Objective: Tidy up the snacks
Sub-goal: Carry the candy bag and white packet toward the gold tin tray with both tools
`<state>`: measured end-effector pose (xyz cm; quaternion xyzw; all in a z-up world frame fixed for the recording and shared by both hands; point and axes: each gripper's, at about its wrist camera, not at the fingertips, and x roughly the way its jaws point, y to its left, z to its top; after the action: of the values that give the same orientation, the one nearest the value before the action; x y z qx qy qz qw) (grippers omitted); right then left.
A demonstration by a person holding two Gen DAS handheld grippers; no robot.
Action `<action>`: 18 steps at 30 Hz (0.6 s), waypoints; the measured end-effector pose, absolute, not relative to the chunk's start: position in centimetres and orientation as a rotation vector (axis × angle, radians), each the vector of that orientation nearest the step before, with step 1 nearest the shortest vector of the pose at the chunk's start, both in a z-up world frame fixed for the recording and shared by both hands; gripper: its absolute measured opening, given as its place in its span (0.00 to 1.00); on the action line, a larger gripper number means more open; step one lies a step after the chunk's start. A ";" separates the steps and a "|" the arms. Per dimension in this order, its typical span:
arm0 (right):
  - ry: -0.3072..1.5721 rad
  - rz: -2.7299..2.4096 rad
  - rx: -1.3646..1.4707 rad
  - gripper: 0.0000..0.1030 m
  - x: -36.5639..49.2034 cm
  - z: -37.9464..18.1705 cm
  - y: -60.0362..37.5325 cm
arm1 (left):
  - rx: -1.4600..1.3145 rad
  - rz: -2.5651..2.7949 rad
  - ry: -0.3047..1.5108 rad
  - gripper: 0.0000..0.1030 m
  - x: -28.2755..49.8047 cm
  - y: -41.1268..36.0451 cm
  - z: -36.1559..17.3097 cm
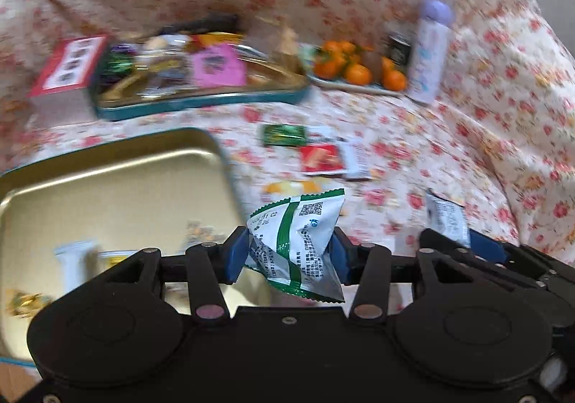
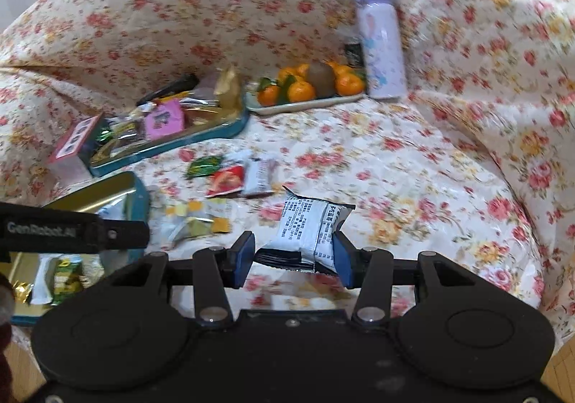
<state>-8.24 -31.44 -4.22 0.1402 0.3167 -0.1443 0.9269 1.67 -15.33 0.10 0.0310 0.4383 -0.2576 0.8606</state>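
Packet (image 2: 309,236) between right gripper (image 2: 293,255) pads

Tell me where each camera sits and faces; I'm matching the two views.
Left wrist: on the left hand-held gripper, looking down its fingers at a green-striped packet and gold tin.
Right wrist: on the right hand-held gripper, gripping a white packet; the left gripper's side shows.
Shared: oranges, lilac bottle.
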 end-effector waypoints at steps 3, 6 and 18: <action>0.647 -0.262 0.263 0.48 -7.6 -3.6 -29.6 | 0.057 -0.477 0.901 0.53 2.0 -12.5 0.4; 0.649 -0.217 0.243 0.48 -6.9 -3.1 -27.7 | 0.045 -0.404 0.890 0.53 2.7 -9.5 0.5; 0.662 -0.013 0.141 0.48 -2.8 -1.7 -19.0 | -0.076 -0.174 0.916 0.53 6.0 0.4 -1.4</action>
<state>-2.76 -18.95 -1.66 0.0693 0.3247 -0.0062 0.9433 6.05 0.38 -1.38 -0.0366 0.4413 -0.0839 0.8927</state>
